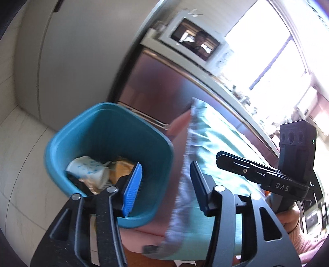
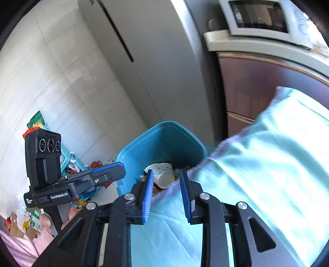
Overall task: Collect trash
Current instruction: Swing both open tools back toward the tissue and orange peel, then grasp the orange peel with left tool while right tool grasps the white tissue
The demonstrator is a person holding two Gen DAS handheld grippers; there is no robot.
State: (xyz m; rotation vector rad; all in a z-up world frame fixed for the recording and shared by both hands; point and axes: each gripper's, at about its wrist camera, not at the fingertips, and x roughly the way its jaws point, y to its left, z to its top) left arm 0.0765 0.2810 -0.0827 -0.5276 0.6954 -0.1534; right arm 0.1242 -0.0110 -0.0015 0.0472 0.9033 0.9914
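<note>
A blue trash bin [image 1: 61, 139] [image 2: 164, 139] stands on the floor with a crumpled paper cup [image 1: 88, 170] [image 2: 164, 176] and brown scraps inside. A large mint-green bag [image 1: 216, 143] [image 2: 267, 154] with a pale crimped edge hangs over the bin's right rim. My left gripper [image 1: 166, 166] [image 2: 115, 168] is open over the bin. The bag's crimped edge runs between its fingers, and the blue pads do not press on it. My right gripper [image 2: 167, 171] [image 1: 224, 159] is open too, just above the bag's near edge and facing the cup.
A tall grey fridge [image 1: 72, 61] and a metal-fronted cabinet [image 1: 160, 86] stand behind the bin, with a microwave [image 2: 259, 16] on top. Toys and packets [image 2: 37, 127] litter the tiled floor at the left. A person's hand [image 2: 47, 221] holds each gripper.
</note>
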